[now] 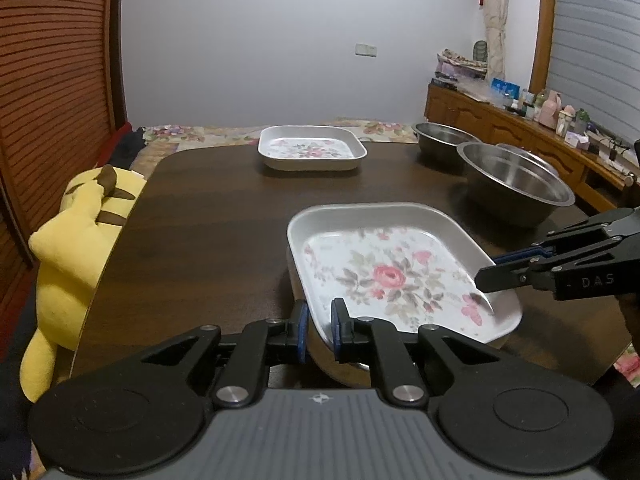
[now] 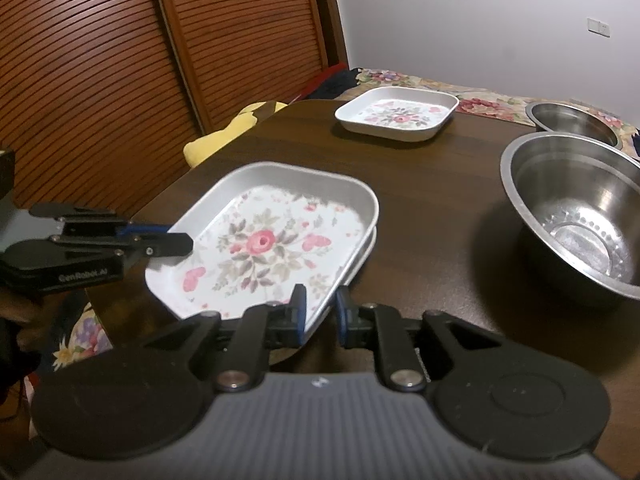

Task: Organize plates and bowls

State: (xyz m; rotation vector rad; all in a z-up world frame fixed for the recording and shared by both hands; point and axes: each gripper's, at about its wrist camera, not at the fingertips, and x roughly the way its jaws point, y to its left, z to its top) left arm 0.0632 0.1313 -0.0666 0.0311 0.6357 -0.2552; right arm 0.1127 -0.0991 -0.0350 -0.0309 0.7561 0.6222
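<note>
White melamine, rose-printed: the near floral plate (image 1: 384, 276) lies directly ahead of both grippers and between them, low over the dark wooden table (image 1: 220, 216). Its long axis runs roughly from one gripper across to the other. The left gripper (image 1: 319, 320) straddles the plate's corner closest to it, its blue pads drawn nearly together on the thin wall. The right gripper (image 2: 320, 308) straddles the opposite corner with its pads slightly parted, a dark sliver showing beside the wall, so no pinch is evident there. Both hands are equally close to this plate.

A second rim (image 2: 366, 250) shows just under the plate's far-right edge. This is probably another plate of the same kind beneath it, though most of it is hidden.

The far floral plate (image 1: 312, 148) sits well ahead, beyond the near one and about straight in front of the left gripper. The large steel bowl (image 2: 576, 216) and the smaller steel bowl (image 2: 572, 120) stand ahead and to the right of the right gripper, which is the closer hand to them.

Count: two floral plates certain, a third likely; two steel bowls.
</note>
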